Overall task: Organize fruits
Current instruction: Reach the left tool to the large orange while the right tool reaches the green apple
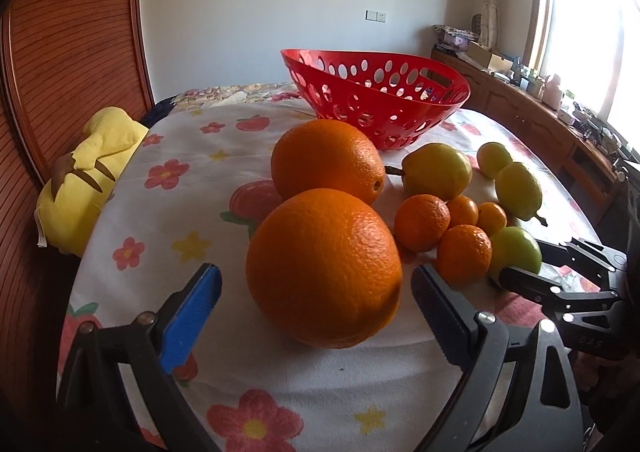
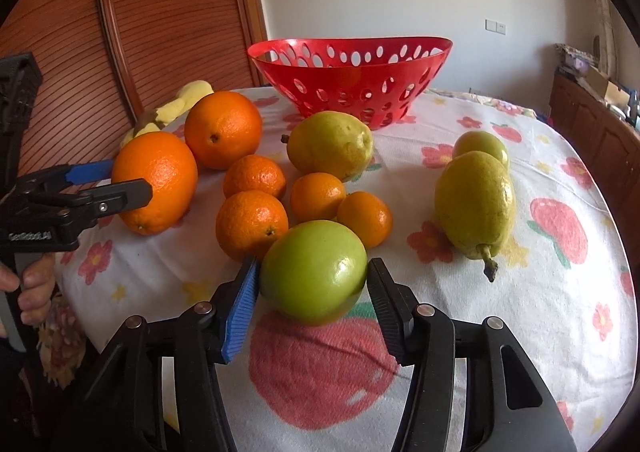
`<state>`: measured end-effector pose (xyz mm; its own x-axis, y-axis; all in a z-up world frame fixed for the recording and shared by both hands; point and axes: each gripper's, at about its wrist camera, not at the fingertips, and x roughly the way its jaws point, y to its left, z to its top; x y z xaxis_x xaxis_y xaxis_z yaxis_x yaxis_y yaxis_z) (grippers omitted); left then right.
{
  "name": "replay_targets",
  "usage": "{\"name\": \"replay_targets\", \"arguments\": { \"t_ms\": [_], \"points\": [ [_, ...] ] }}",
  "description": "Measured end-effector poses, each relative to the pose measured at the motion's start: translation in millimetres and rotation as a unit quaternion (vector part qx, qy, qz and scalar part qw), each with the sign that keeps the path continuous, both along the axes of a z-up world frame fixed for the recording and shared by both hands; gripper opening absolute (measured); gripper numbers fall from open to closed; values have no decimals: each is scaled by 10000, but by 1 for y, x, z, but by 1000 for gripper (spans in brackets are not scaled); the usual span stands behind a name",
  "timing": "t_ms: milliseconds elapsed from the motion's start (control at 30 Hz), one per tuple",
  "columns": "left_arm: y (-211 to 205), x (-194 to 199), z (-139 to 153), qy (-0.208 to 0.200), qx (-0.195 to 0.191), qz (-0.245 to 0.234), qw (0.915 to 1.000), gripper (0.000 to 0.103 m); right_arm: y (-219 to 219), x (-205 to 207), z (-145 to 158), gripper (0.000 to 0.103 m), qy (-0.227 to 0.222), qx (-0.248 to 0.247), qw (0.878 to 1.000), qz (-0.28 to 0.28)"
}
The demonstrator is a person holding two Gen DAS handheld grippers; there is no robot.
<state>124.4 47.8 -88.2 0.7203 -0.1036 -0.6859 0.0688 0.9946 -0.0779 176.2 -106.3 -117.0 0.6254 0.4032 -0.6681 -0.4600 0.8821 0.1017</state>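
A big orange (image 1: 324, 268) lies on the flowered cloth between the fingers of my left gripper (image 1: 316, 270), which stands open with a gap on each side. In the right wrist view this gripper (image 2: 130, 178) straddles the same orange (image 2: 156, 180). My right gripper (image 2: 312, 264) is shut on a green apple (image 2: 314, 272), both pads against its sides; the apple rests on the cloth. A second orange (image 1: 326, 160), several mandarins (image 2: 252, 224) and pears (image 2: 330, 144) (image 2: 474, 200) lie between. The red perforated basket (image 2: 348, 76) stands behind them and looks empty.
A yellow plush toy (image 1: 88, 172) lies at the table's left edge against a ribbed wooden panel (image 1: 60, 52). A wooden cabinet (image 1: 540, 120) with clutter runs along the right under the window. A person's hand (image 2: 32, 292) grips the left tool's handle.
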Motion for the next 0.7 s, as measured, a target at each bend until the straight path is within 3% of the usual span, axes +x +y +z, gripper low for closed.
{"name": "replay_targets", "arguments": {
  "t_ms": [167,467,700],
  "points": [
    [4,5,-3,58,-95,-69,9999,96,-13,-1,2,55,22,165,9999,-33],
    [4,19,-2,216,-289,-226,9991,96,-12,-5,5,56,-165,-94,9998,27],
    [0,27,-4,319,-227,-299,9988,96,-9,-2,0,56,-134,-93,9998,105]
  ]
}}
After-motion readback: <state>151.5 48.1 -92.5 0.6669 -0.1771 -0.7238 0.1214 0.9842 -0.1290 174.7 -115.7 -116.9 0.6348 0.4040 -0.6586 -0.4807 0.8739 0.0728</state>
